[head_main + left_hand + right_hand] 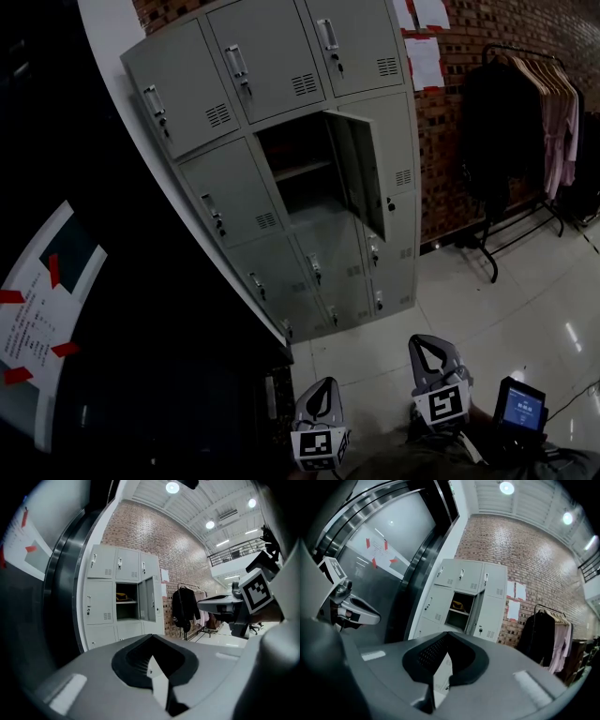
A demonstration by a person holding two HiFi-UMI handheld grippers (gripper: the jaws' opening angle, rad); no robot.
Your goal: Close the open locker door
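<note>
1. Right gripper view shows the right hand-held gripper [447, 632] with its jaws shut tip to tip and nothing between them. The left hand-held gripper [151, 635] looks the same, closed and empty.
2. Both are held low over the pale floor [525, 281], well apart from the lockers.
3. Ahead, the open locker door [356, 173] stands swung out from a middle compartment [295, 164] of the grey locker bank [272, 56]. It appears to be hinged on the right side of that opening.
4. The step in hand looks like the approach. Walk in and raise one closed tip to the door's outer face near its free edge.
5. Push steadily across until the door sits flush, easing off at the end so it does not bounce back.
6. The clothes rack [525, 122] stands well to the right, out of the way.
</note>
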